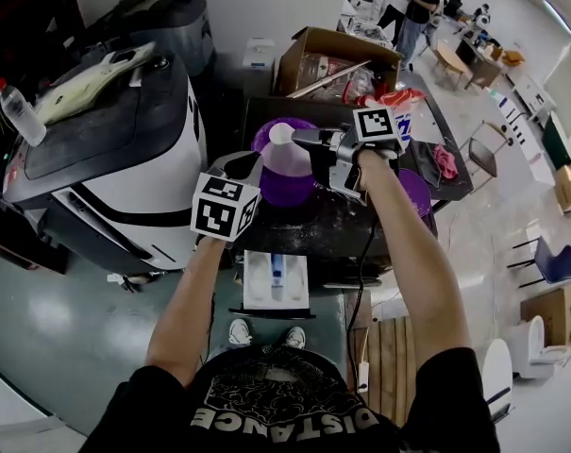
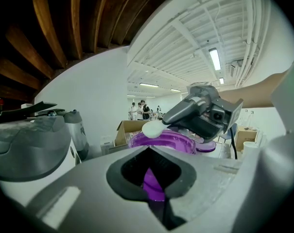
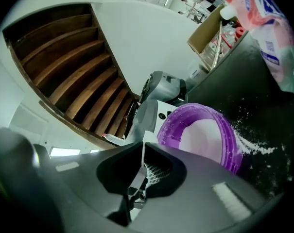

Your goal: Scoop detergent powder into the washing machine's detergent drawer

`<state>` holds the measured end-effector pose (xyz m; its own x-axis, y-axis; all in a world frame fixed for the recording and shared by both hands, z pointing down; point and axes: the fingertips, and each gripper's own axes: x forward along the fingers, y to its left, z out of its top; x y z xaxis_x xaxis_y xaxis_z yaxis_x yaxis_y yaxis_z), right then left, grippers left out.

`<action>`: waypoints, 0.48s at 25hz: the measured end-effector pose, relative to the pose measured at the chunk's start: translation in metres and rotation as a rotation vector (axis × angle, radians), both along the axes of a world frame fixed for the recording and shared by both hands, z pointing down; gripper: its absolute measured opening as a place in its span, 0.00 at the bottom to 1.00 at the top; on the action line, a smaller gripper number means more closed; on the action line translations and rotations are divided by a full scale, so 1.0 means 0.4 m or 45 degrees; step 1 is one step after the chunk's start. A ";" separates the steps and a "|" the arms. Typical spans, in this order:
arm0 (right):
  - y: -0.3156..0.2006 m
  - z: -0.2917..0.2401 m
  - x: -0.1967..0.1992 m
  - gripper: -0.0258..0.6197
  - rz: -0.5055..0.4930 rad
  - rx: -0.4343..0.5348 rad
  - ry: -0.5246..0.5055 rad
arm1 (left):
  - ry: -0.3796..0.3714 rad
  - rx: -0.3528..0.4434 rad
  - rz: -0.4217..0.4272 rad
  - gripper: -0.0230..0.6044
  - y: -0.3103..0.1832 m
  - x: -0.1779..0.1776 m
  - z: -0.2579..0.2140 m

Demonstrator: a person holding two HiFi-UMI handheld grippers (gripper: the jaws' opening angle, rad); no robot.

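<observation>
1. Head view: the scoop is pinched by the right gripper above the bowl, whose rim is clamped by the left gripper. The open drawer sits lower down. The scoop is best kept level and carried slowly.
2. Left gripper view: purple bowl wall is seen nipped between the jaws. No drawer is shown.
3. Right gripper view: the scoop handle is squeezed tight. Powder and spill only get shown here.
</observation>
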<state>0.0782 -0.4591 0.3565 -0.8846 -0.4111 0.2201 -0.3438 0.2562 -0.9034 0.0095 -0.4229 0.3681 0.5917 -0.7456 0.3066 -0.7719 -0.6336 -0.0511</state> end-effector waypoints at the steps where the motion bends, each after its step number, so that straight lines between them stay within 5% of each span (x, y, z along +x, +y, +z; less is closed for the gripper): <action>1: 0.000 -0.001 0.002 0.10 0.018 -0.008 -0.036 | 0.001 0.001 -0.003 0.04 -0.001 0.001 0.001; 12: 0.012 -0.024 0.025 0.10 0.249 -0.078 -0.434 | 0.012 0.014 -0.032 0.04 -0.010 0.011 -0.005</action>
